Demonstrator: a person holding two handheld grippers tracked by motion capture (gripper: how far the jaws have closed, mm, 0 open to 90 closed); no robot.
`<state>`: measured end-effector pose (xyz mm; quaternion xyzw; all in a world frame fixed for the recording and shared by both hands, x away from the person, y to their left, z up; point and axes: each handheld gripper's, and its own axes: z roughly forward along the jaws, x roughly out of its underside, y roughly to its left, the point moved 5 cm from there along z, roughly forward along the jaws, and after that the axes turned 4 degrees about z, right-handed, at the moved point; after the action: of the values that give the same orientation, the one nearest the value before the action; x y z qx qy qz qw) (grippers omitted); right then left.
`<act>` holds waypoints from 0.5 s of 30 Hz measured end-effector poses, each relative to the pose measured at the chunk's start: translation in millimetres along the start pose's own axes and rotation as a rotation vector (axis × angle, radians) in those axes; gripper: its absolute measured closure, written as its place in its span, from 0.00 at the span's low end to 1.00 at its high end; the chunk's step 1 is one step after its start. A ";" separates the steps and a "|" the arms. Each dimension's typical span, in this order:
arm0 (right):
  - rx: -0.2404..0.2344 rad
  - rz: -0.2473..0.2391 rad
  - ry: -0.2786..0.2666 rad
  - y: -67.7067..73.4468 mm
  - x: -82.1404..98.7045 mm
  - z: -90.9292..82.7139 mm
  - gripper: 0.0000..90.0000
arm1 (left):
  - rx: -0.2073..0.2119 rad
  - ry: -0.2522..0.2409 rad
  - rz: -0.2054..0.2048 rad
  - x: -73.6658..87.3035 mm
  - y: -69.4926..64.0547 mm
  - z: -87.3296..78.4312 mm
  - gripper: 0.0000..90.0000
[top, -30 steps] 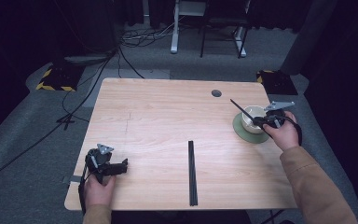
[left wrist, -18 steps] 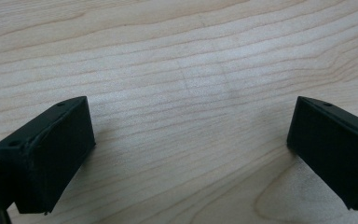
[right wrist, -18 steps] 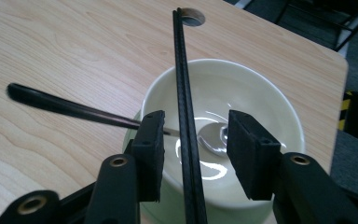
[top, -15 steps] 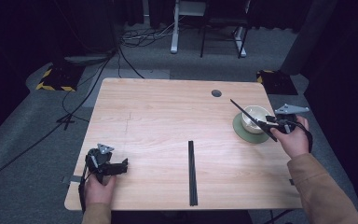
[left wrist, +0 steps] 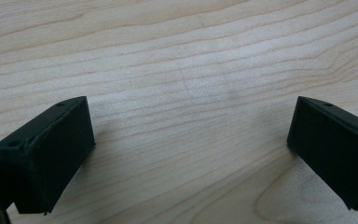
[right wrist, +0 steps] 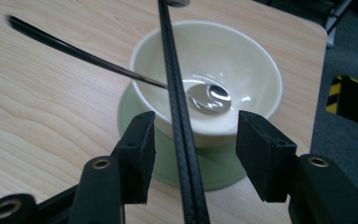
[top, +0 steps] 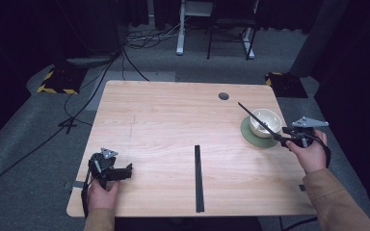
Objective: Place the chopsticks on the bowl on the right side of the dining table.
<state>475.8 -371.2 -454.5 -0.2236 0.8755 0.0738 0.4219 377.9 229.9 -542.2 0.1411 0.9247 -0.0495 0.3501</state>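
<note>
Chopsticks (right wrist: 179, 116) lie across the bowl (right wrist: 242, 70), right tongs (right wrist: 193, 140) just opened.

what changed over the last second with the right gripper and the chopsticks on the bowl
The right gripper has just been opening its jaws and drew back from the bowl, letting go of the chopsticks, which lie across the rim between the jaws, untouched. The left gripper, spoon and second chopstick pair stayed put.

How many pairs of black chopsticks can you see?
2. The first pair lies flat on the table, near the middle of its front edge. The second pair leans across the white bowl on the right. None look hidden.
</note>
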 end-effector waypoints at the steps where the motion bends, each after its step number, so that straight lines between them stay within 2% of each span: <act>1: 0.006 0.011 0.006 -2.1 1.7 1.5 0.54 | 0.000 0.002 0.001 0.0 0.0 0.0 0.01; 15: 0.084 0.069 0.030 -31.1 13.2 11.9 0.54 | 0.000 0.000 0.000 0.0 0.0 0.0 0.01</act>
<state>491.2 -399.4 -470.4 -0.1766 0.8913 0.0480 0.4148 377.9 229.9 -542.2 0.1411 0.9247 -0.0492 0.3500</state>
